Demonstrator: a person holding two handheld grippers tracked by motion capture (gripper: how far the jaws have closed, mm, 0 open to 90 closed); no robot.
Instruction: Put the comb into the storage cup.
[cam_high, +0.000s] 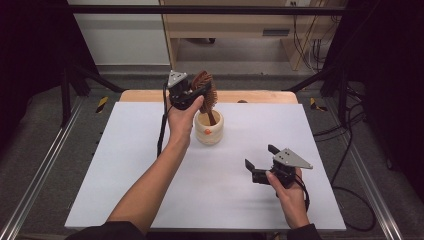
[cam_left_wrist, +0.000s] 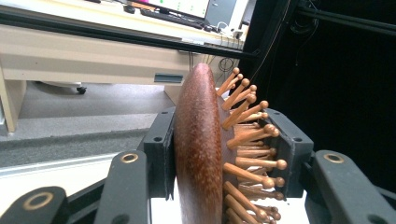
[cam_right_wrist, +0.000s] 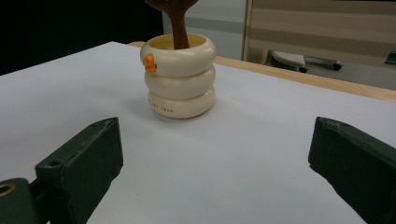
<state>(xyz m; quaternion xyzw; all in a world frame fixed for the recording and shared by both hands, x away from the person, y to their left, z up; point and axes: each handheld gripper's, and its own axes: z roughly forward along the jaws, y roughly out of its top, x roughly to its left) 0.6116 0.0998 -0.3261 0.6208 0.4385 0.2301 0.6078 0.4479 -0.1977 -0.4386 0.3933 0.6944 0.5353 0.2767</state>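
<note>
The left gripper (cam_high: 199, 93) grips the head of a wooden hairbrush (cam_high: 206, 90), its fingers (cam_left_wrist: 161, 147) closed on either side of the head, one on the smooth back, the other among the round-tipped bristles. The brush stands above the cream holder (cam_high: 209, 128), its handle reaching down into the holder's mouth. The holder, shaped as 3 stacked rings with a small orange knob on the upper ring, sits on the white bench (cam_high: 150, 165) toward the far edge. Small orange lettering runs along its lowest ring, too small to read. The right gripper (cam_high: 261, 162) hovers nearer the person than the holder, well apart from it, its fingers (cam_right_wrist: 84, 161) spread wide and holding nothing.
</note>
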